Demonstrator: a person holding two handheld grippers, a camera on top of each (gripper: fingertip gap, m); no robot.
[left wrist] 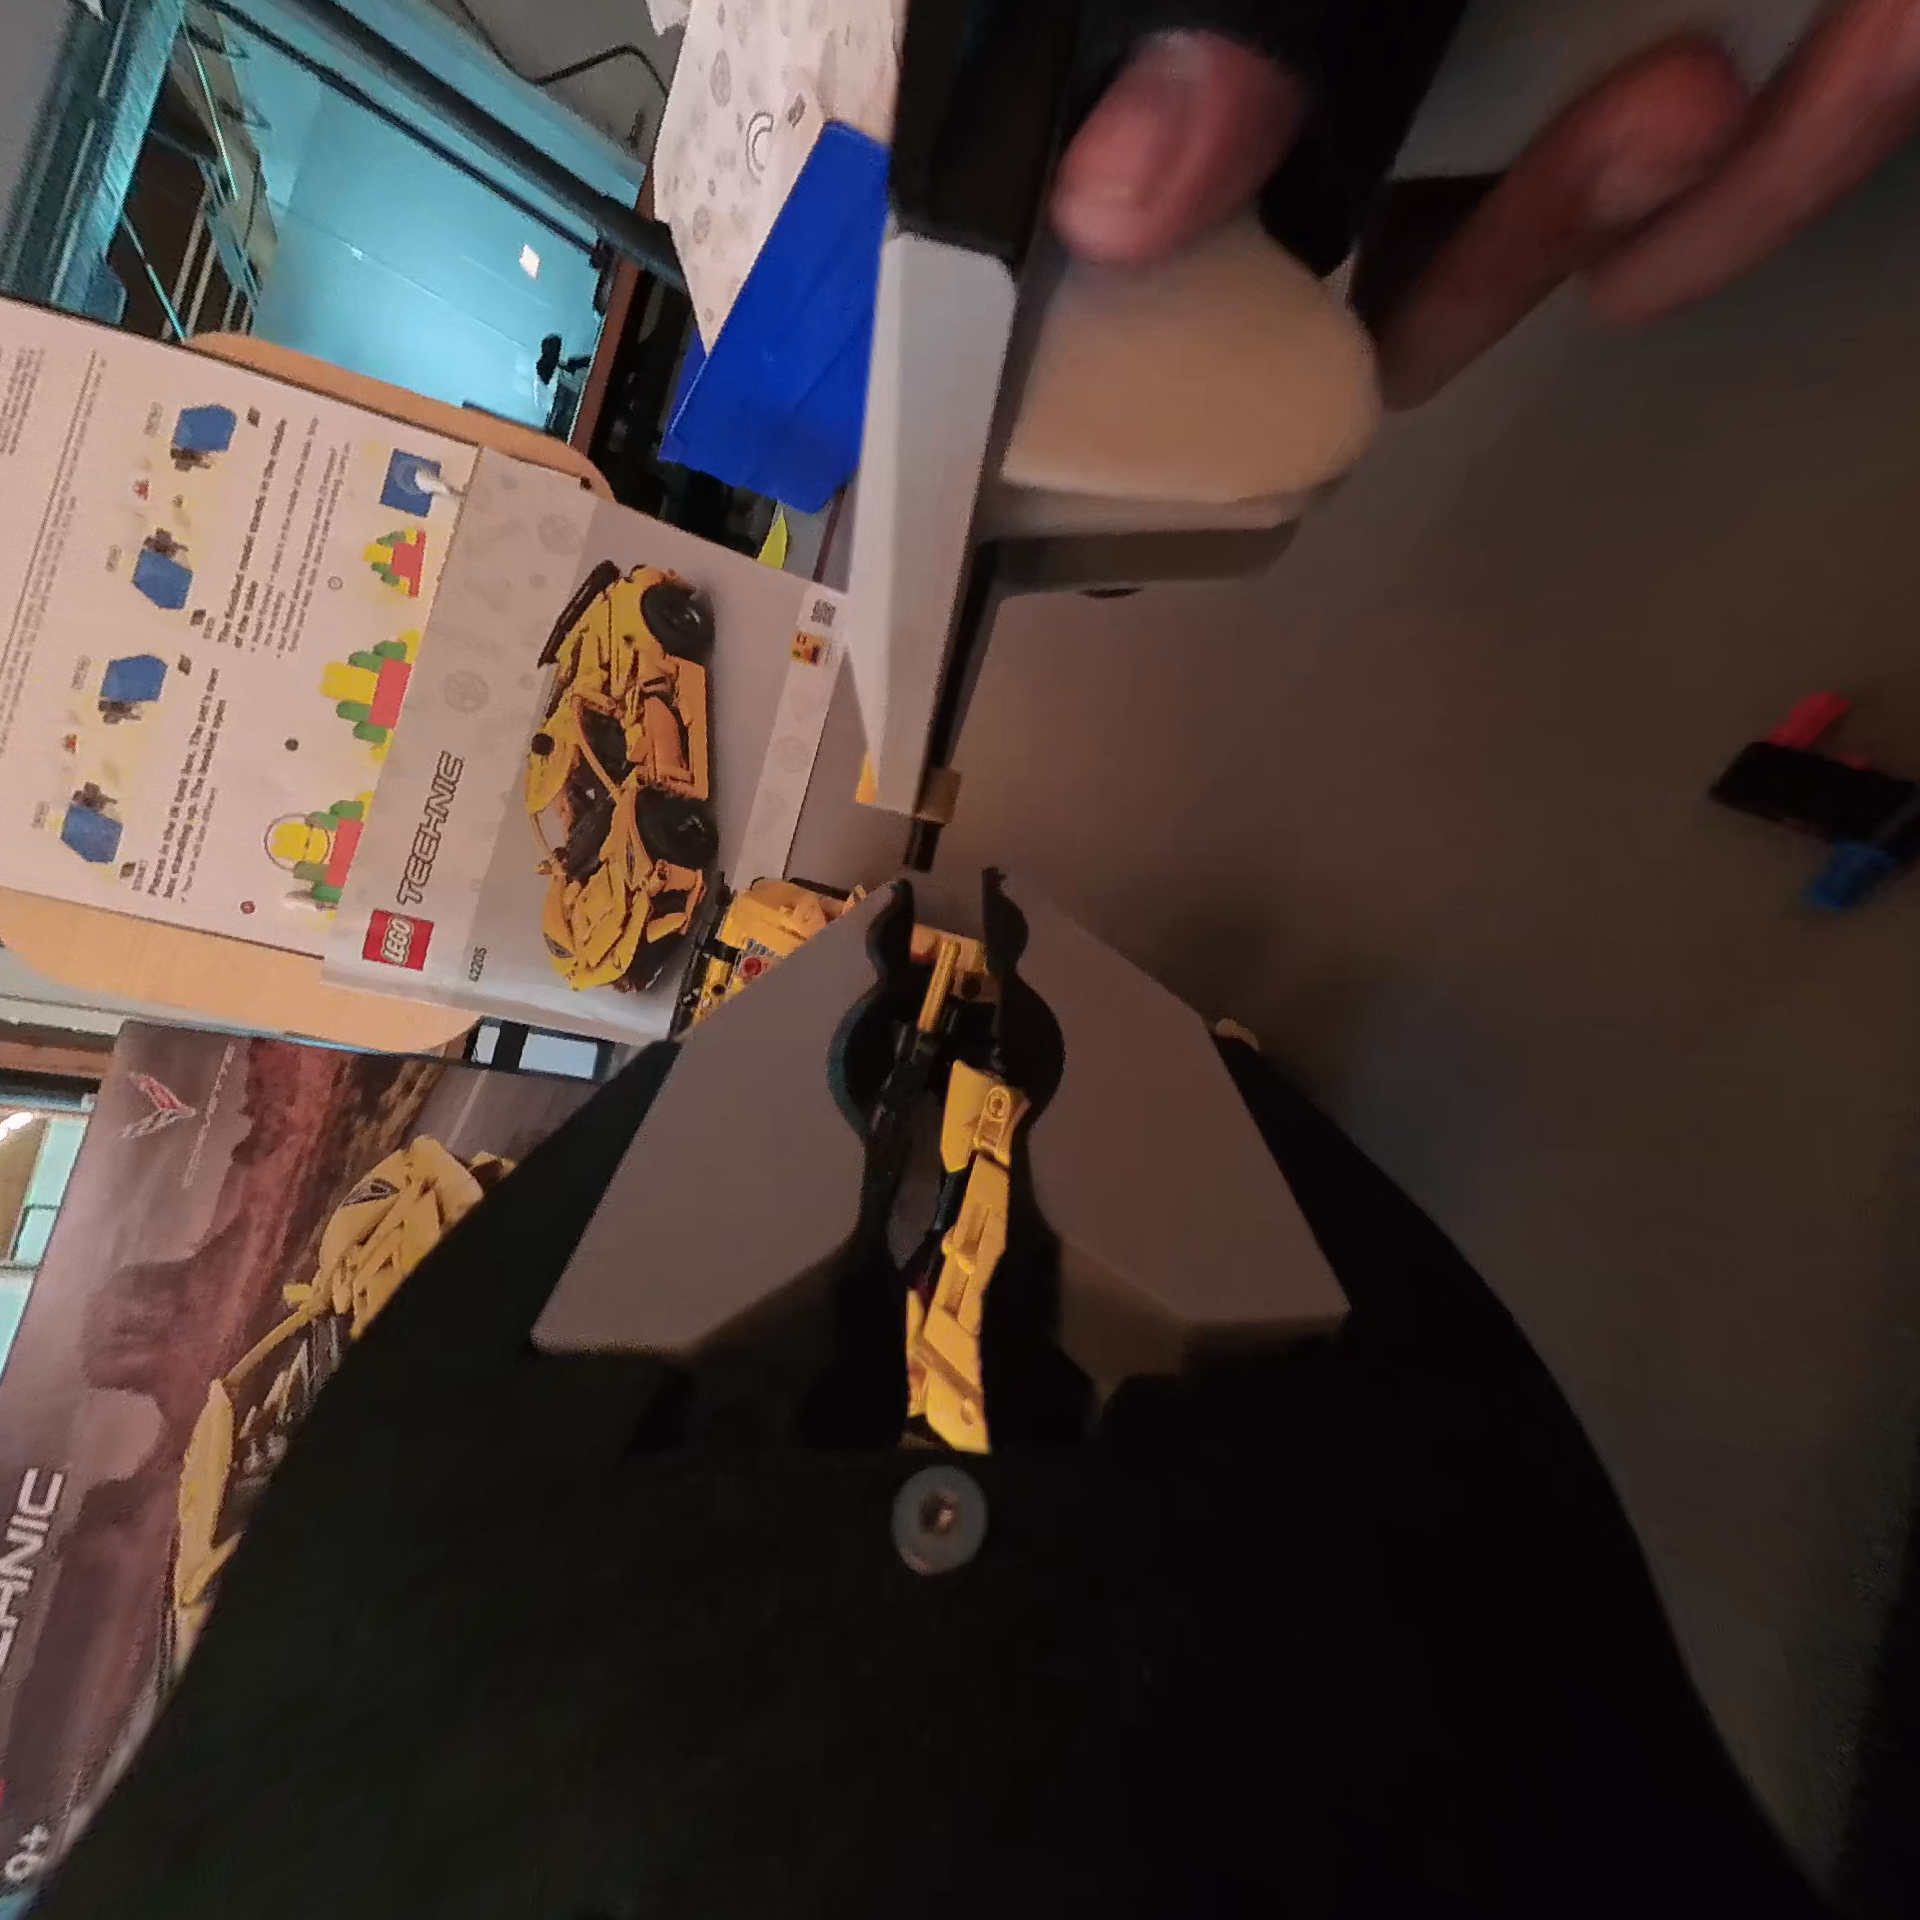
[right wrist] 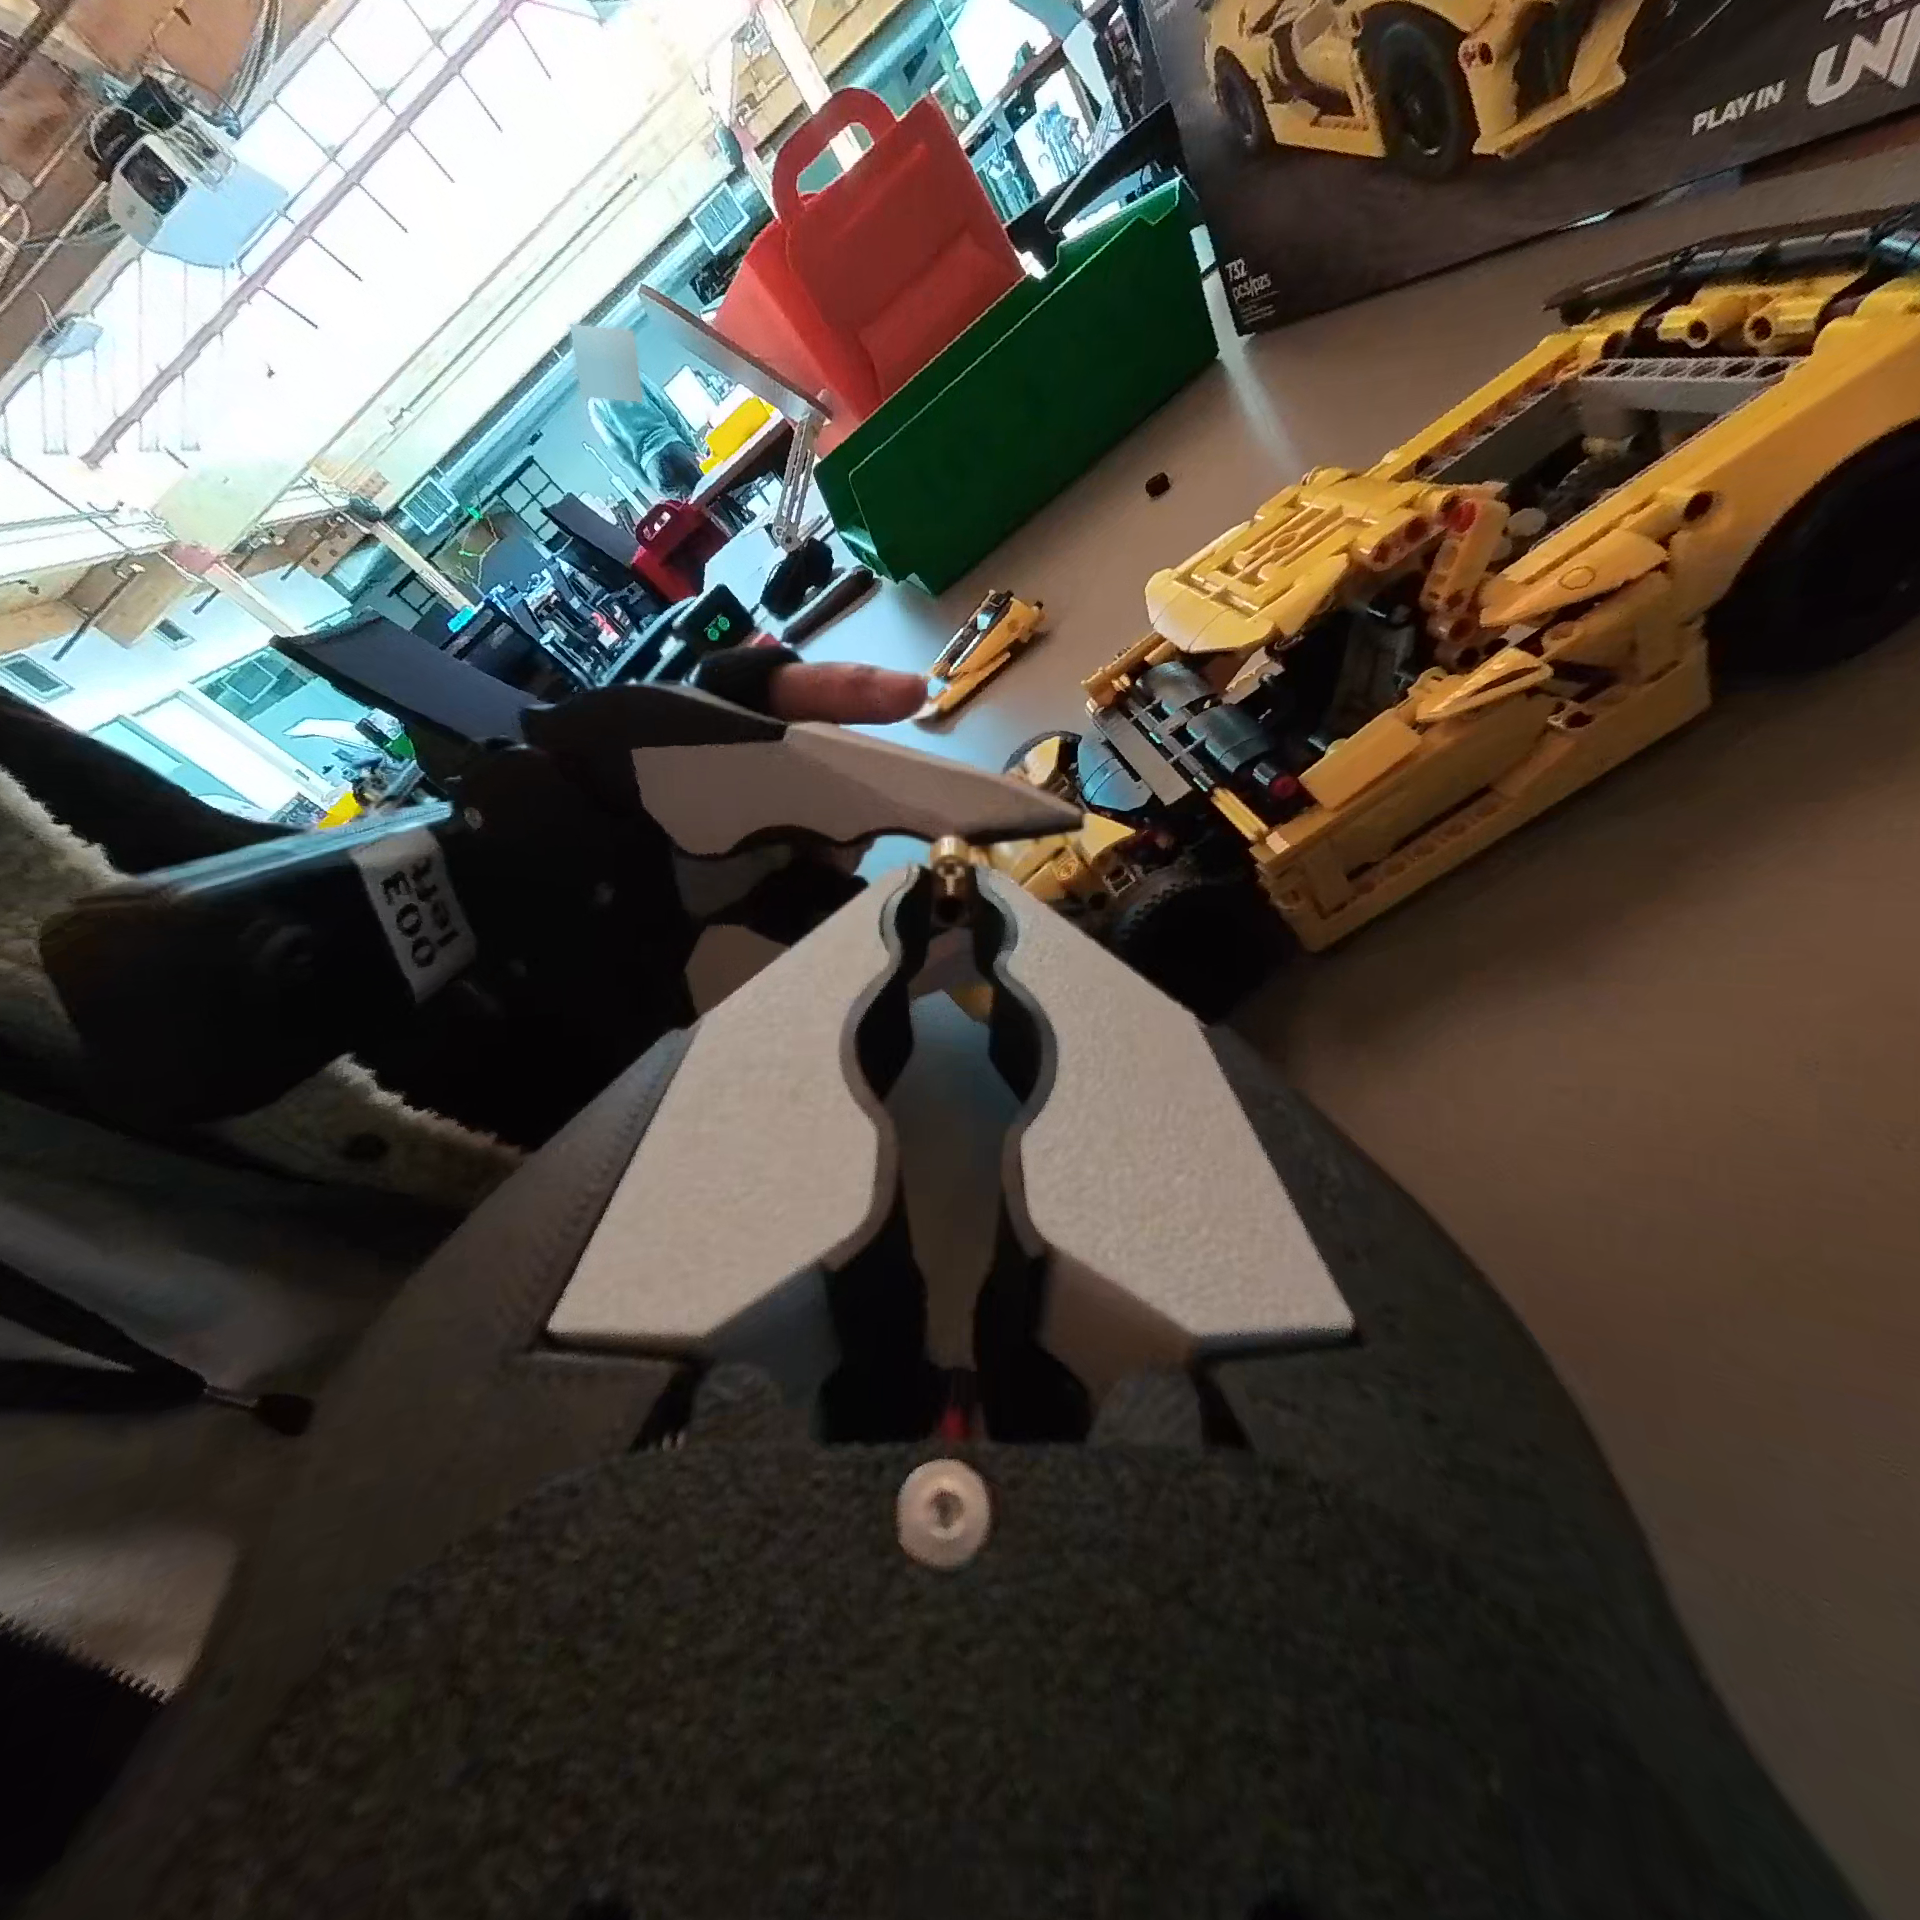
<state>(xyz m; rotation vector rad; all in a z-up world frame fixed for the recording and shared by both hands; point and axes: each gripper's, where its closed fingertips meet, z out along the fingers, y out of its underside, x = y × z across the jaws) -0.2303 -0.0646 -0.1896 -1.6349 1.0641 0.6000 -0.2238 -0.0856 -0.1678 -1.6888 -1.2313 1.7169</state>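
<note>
In the left wrist view the left gripper (left wrist: 943,899) fills the lower half of the frame: matte black body, two grey wedge-shaped fingers with wavy black inner edges. They are clenched on a yellow brick-built panel assembly (left wrist: 966,1195), a slim piece of smooth plastic beams and pins whose long axis runs up the frame along the fingers, its narrow end at the tips. Above, in the upper middle, the right gripper (left wrist: 925,821) comes down edge-on as a pale flat slab, blurred fingers of a hand (left wrist: 1174,145) on its handle. At the left lie a printed instruction booklet (left wrist: 582,769) picturing a yellow car, a paper sheet with coloured brick drawings (left wrist: 197,623) and, in the lower left, a glossy box (left wrist: 156,1299). Small red, black and blue bricks (left wrist: 1818,800) sit at the right edge on the grey table (left wrist: 1455,935).

In the right wrist view the right gripper (right wrist: 951,868) pinches a tiny brass-coloured pin (right wrist: 951,854) between its tips — the rest of the fingers stay apart in a curved slot. The left gripper (right wrist: 1039,816) enters from the left, its grey finger pointing right and just above the pin. The yellow brick-built sports car (right wrist: 1455,665), studded and angular, lies on the right with its long axis running from centre to upper right. Behind it stand a green plastic bin (right wrist: 1029,416) and a red paper bag (right wrist: 883,270); a small yellow sub-assembly (right wrist: 987,634) lies near centre.
</note>
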